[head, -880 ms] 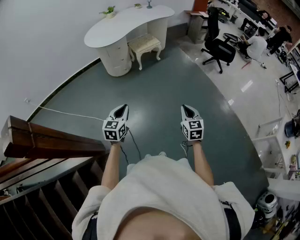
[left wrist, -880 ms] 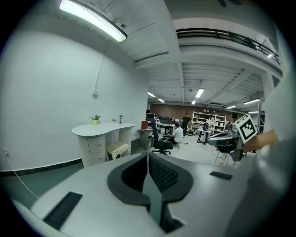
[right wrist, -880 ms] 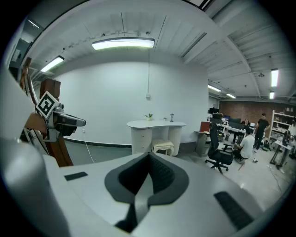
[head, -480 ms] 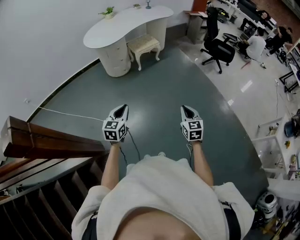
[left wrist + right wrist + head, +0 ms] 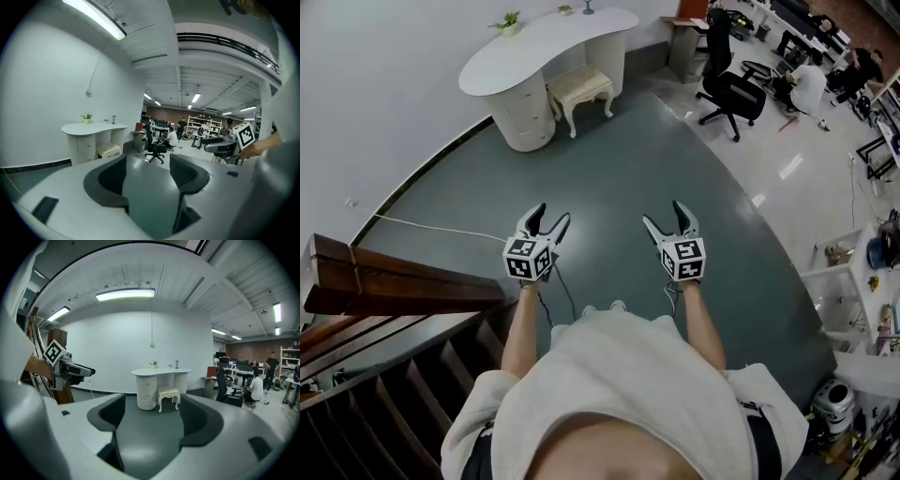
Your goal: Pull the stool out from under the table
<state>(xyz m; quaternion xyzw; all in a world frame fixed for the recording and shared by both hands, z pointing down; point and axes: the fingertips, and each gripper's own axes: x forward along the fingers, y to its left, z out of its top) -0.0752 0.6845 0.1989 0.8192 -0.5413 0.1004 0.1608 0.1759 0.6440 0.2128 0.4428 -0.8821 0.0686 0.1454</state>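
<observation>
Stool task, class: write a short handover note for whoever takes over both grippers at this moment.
Left gripper: open, holding nothing.
Right gripper: open, holding nothing.
Stool: tucked partly under the white table by the far wall, well ahead of both grippers.
Done: nothing; the stool is untouched.
Left: walk over, grip the stool, pull it out from under the table.

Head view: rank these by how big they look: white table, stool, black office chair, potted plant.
1. white table
2. black office chair
3. stool
4. potted plant
All four stand about equally far off, so nearness hardly skews the order.
</observation>
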